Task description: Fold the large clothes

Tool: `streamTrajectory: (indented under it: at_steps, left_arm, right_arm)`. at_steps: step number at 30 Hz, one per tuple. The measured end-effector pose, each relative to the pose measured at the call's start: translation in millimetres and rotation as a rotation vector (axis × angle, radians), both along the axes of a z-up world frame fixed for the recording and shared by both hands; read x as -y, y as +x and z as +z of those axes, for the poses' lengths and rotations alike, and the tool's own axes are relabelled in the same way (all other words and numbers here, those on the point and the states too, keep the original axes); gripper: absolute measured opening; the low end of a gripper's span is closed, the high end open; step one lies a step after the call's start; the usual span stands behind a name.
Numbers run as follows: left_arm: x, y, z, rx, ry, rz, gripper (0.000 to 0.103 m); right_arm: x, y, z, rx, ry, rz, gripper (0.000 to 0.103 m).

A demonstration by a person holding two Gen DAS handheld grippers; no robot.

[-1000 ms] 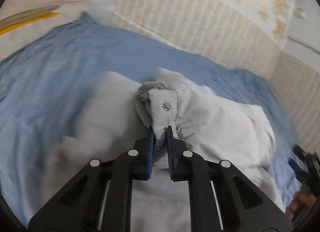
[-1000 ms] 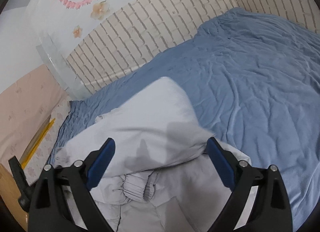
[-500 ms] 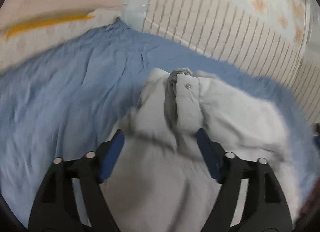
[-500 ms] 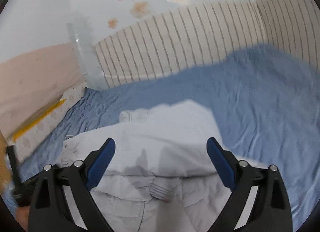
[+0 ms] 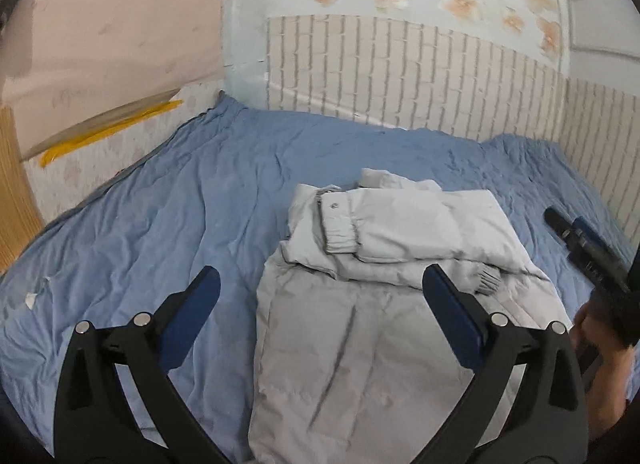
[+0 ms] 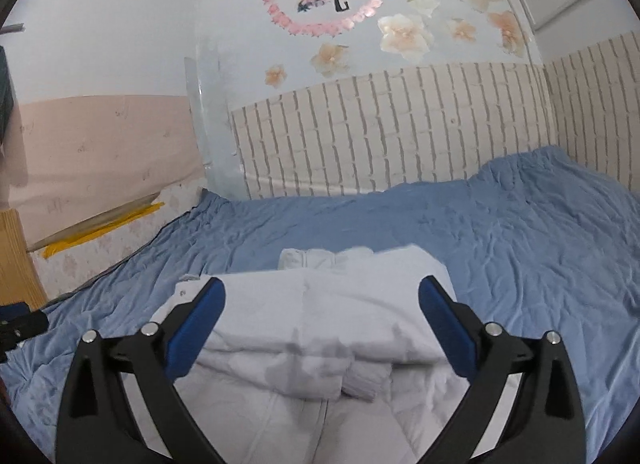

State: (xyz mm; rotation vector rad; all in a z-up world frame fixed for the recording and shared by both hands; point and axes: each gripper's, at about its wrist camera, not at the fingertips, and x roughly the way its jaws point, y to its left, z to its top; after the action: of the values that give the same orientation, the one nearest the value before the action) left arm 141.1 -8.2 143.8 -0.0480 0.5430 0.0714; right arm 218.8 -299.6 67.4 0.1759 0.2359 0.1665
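Hovering wide and empty, jaws just opened, the left gripper and right gripper should next pinch the padded jacket's hem evenly.

The jacket lies on the bed sheet, toward its near right part. 2 sleeves are folded across the jacket's far end, lying on its body. Behind the bed stands a brick-pattern wall; flower stickers sit above it.
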Motion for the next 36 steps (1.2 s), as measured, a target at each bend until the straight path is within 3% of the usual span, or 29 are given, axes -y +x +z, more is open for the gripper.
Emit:
streamTrajectory:
  at_steps: [4, 8, 17, 20, 22, 24, 27, 29, 31, 33, 36]
  left_arm:
    - [9.0, -25.6, 6.7, 0.000, 0.023, -0.010, 0.100]
    - [15.7, -61.6, 4.8, 0.031, 0.082, -0.022, 0.100]
    - [27.5, -185.9, -14.8, 0.350, 0.306, 0.034, 0.100]
    - [20.4, -206.7, -7.4, 0.438, 0.323, 0.035, 0.100]
    - [14.0, -208.5, -7.7, 0.423, 0.323, 0.038, 0.100]
    - [-1.8, -200.4, -10.0, 0.386, 0.265, 0.016, 0.100]
    - [-39.0, -172.7, -20.1, 0.294, 0.083, 0.024, 0.100]
    - [-70.5, -146.2, -34.1, 0.205, -0.069, 0.092, 0.100]
    - [-87.4, -126.5, -47.6, 0.119, -0.155, 0.142, 0.100]
    - [-83.3, -114.8, -52.7, 0.073, -0.152, 0.127, 0.100]
    - [-42.7, -114.7, -48.7, 0.099, 0.009, 0.042, 0.100]
  right_arm:
    - [3.2, -41.3, -24.4, -0.006, -0.031, -0.065, 0.097]
    - [7.3, -82.3, -30.0, 0.055, -0.073, -0.129, 0.097]
    - [-4.3, -124.3, -41.2, 0.055, -0.271, -0.141, 0.100]
    - [-18.7, -131.9, -43.7, 0.061, -0.356, -0.133, 0.100]
    - [-30.6, -132.3, -46.9, 0.054, -0.411, -0.121, 0.100]
    - [-37.4, -132.7, -49.1, 0.039, -0.437, -0.124, 0.100]
    - [-32.6, -136.5, -44.6, 0.016, -0.427, -0.178, 0.100]
    - [-21.2, -144.0, -38.9, -0.002, -0.395, -0.220, 0.100]
    - [0.2, -162.8, -29.9, -0.001, -0.316, -0.281, 0.100]
    - [21.2, -185.1, -20.6, 0.041, -0.225, -0.362, 0.101]
    - [48.8, -206.1, -18.0, 0.026, -0.083, -0.458, 0.101]
